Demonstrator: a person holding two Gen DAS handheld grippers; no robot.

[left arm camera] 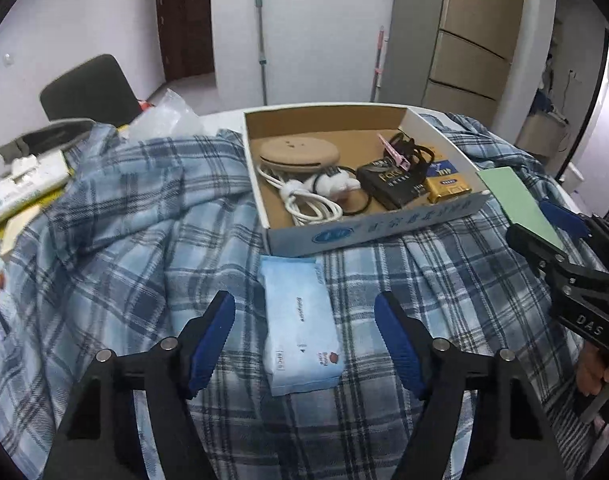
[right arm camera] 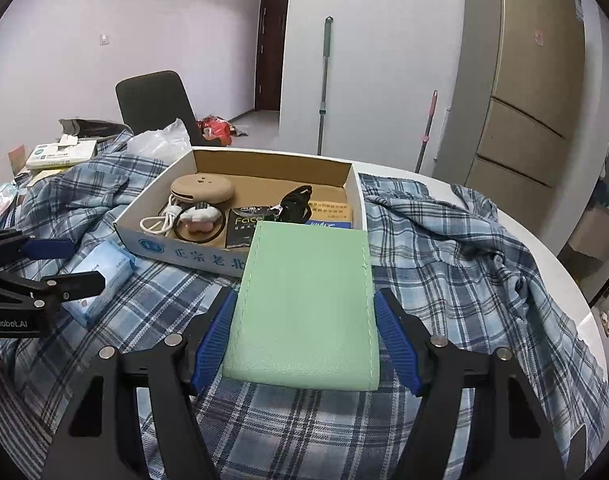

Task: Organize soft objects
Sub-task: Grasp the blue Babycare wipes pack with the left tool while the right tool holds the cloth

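Plaid cloth (right arm camera: pixel 424 248); flat mint-green stitched pouch (right arm camera: pixel 304 304) in right gripper (right arm camera: pixel 306 340).

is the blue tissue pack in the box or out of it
Out. The light blue soft tissue pack lies on the plaid cloth, just in front of the open cardboard box, between the open left hand-held gripper fingers.

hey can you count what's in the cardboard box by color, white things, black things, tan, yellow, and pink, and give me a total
White: 2, coiled cable and fluffy charm
Black: 3, Face packet, hair tie ring, strap bundle
Tan: 1, round pouch
Yellow: 1, small pack
Pink: 1, hair clip
Total: 8 in the cardboard box
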